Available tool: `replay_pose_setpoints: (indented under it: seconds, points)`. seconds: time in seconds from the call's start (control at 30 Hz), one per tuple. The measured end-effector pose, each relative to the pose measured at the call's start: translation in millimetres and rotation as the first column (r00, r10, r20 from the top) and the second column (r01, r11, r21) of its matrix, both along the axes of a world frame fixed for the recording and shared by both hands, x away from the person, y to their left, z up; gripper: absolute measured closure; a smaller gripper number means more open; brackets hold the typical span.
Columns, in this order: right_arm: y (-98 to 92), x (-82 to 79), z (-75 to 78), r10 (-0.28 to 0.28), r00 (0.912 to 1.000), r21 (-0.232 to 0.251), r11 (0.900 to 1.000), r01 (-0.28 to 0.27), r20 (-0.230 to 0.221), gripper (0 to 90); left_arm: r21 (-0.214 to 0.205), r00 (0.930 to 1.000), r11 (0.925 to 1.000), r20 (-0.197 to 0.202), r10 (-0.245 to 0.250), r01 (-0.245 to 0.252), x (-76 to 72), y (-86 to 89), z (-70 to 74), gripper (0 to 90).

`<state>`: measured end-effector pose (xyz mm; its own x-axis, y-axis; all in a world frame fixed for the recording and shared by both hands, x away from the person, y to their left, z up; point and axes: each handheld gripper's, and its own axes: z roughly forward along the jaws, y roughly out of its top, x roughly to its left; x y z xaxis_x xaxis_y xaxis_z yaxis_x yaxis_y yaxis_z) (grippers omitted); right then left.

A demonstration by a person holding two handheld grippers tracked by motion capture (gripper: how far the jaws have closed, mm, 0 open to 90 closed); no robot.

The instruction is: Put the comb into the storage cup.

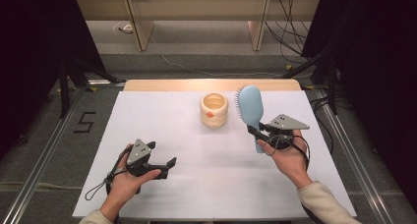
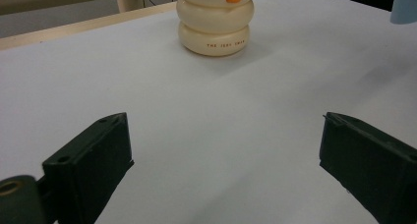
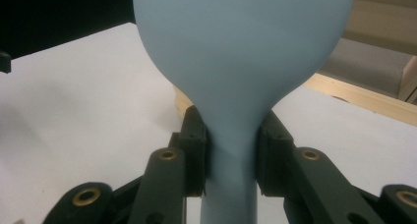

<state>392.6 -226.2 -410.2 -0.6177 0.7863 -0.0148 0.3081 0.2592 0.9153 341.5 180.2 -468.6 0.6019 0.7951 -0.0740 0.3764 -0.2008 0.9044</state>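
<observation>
On the left, near the front edge of the counter (image 1: pixel 147 111), the left gripper (image 1: pixel 167 166) is resting low in the person's hand, and its fingers (image 2: pixel 91 160) are standing wide apart with nothing between them. In the middle, toward the far side, a cream cup (image 1: pixel 214 109) shaped like stacked rings is standing upright with its mouth open; it looks like hard, smooth plastic or ceramic, so it may be sliding if something pushes it.

On the right, the right gripper (image 1: pixel 255 130) is holding a light blue hairbrush (image 1: pixel 251 108) above the counter, just to the right of the cup. The fingers (image 3: pixel 196 150) are pressing on the narrow neck where the handle is meeting the wide head, one on each side. The brush seems light and stiff, but its plastic back is smooth and rounded, so I think it can be slipping or turning in the grip. The neck is a good place to hold, because the widening head is stopping it from sliding down.
</observation>
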Motion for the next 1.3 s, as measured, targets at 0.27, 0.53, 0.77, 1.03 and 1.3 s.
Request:
replay_pose_setpoints:
  seconds: [0.27,0.53,0.77,1.03,1.3]
  points:
    - [-3.4,3.4,2.8,-0.021,0.9998,0.044,0.9988,0.021,0.001,70.5,0.0,1.0,1.0,0.001,-0.001,0.001,0.2,0.0,0.0,5.0]
    - [-5.2,7.3,5.5,-0.044,0.9989,0.074,0.9963,0.042,0.019,70.6,0.0,1.0,1.0,0.001,0.0,0.0,0.3,0.1,0.0,5.0]
    - [-3.7,11.5,8.4,-0.063,0.9971,0.105,0.9927,0.059,0.041,70.5,-0.001,1.0,1.0,0.0,0.0,0.0,0.3,0.3,0.1,5.0]
    - [1.2,16.9,10.4,-0.066,0.9964,0.117,0.9914,0.059,0.054,70.6,-0.001,1.0,1.0,0.0,-0.001,0.001,0.3,0.7,0.1,5.0]
    - [6.4,21.6,10.2,-0.072,0.9953,0.123,0.9904,0.063,0.064,70.6,-0.002,1.0,1.0,0.001,0.0,0.0,0.4,0.9,0.2,5.1]
